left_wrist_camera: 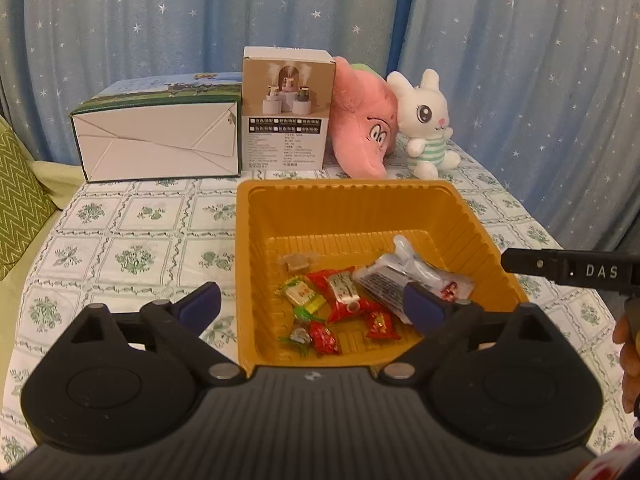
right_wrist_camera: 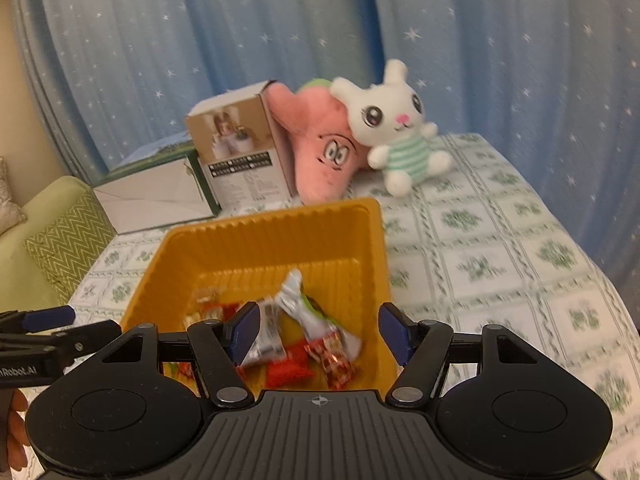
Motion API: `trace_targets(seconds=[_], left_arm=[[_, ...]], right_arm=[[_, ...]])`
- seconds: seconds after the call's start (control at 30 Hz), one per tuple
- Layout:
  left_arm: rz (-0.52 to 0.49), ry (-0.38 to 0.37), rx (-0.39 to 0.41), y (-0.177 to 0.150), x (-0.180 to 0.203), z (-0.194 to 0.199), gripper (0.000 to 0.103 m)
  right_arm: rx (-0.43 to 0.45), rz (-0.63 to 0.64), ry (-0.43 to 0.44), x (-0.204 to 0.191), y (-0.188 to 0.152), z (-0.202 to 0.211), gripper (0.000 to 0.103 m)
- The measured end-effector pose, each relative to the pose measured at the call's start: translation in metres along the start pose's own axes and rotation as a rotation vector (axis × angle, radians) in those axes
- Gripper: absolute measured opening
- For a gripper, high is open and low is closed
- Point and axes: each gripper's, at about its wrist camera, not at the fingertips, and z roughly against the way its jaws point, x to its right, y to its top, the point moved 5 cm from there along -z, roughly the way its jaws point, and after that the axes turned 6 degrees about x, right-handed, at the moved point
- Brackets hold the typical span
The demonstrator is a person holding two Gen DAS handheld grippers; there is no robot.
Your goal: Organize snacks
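From my left gripper (left_wrist_camera: 312, 308), jaws spread wide and empty, the snacks (left_wrist_camera: 340, 300) sit gathered in the orange tray (left_wrist_camera: 352, 196). From my right gripper (right_wrist_camera: 320, 332), jaws parted over the same tray, a silver packet (right_wrist_camera: 296, 312) lies between them unpinched, apparently dropped in.

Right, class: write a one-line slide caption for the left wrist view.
Open left tongs hover over an orange tray of wrapped snacks on a floral tablecloth.

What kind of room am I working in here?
Probably a home living room or bedroom: a table under a floral tablecloth, plush toys such as the white bunny, star-print curtains, and a green cushioned seat.
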Motion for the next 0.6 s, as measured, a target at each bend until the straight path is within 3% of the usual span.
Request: trace_targets(seconds=[0.1,0.6], left_arm=[[-0.010,0.006,-0.002,-0.003,0.004,0.009,0.103],[0.039,0.052,0.019,-0.013,0.022,0.088,0.103]], right_arm=[[-0.016,-0.004,-0.014,0.001,-0.007,0.012,0.066],[-0.052,0.015,-0.058,-0.020,-0.019,0.086,0.073]])
